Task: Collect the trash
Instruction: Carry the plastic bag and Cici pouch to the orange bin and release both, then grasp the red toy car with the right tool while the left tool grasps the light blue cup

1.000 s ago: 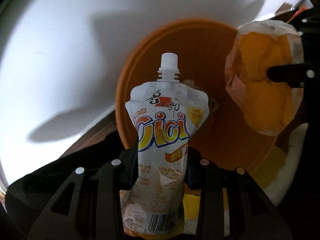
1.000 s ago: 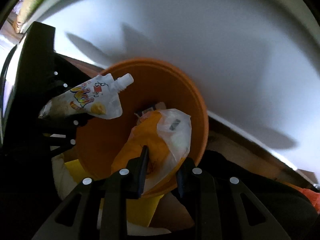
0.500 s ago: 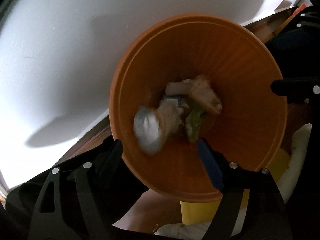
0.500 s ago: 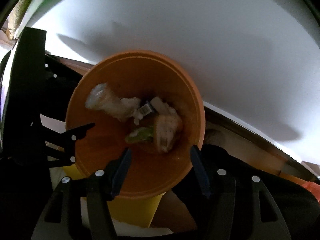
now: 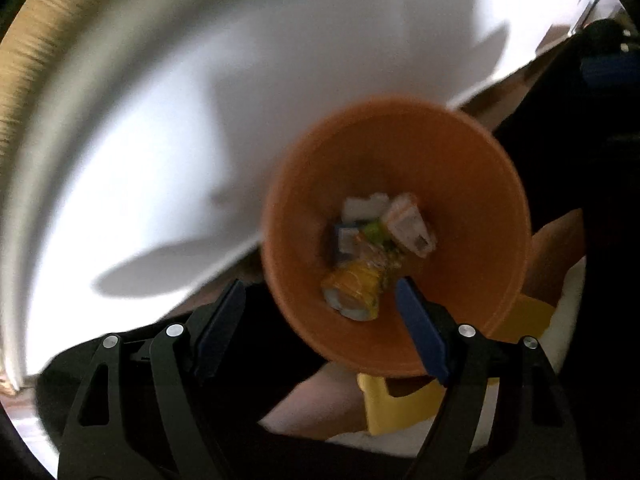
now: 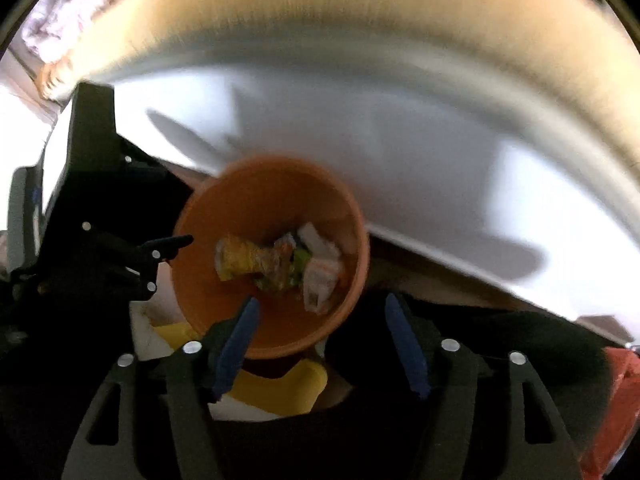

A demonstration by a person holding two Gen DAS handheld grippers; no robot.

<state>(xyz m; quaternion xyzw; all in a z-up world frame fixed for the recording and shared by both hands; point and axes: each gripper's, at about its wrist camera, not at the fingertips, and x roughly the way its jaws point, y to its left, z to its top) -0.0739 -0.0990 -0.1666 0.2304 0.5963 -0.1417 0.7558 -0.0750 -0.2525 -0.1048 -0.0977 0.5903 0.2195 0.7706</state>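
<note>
An orange bin [image 5: 472,152] stands below me, seen from above; it also shows in the right wrist view [image 6: 248,192]. Several pieces of trash lie at its bottom, among them the yellow drink pouch [image 5: 356,284], also in the right wrist view [image 6: 236,258], and a white and orange wrapper [image 5: 408,224], also in the right wrist view [image 6: 320,280]. My left gripper [image 5: 320,300] is open and empty above the bin's near rim. My right gripper [image 6: 322,312] is open and empty above the bin. The left gripper [image 6: 176,244] shows at the left of the right wrist view.
A white wall [image 5: 160,140] rises behind the bin, with a tan band [image 6: 360,20] higher up. A yellow object [image 5: 396,404] and white material lie by the bin's base. A red object [image 6: 616,392] sits at the far right.
Both grippers opened and let go of the pouch and the wrapper, which fell into the bin. Both grippers have since moved up and back, so the bin looks smaller.
</note>
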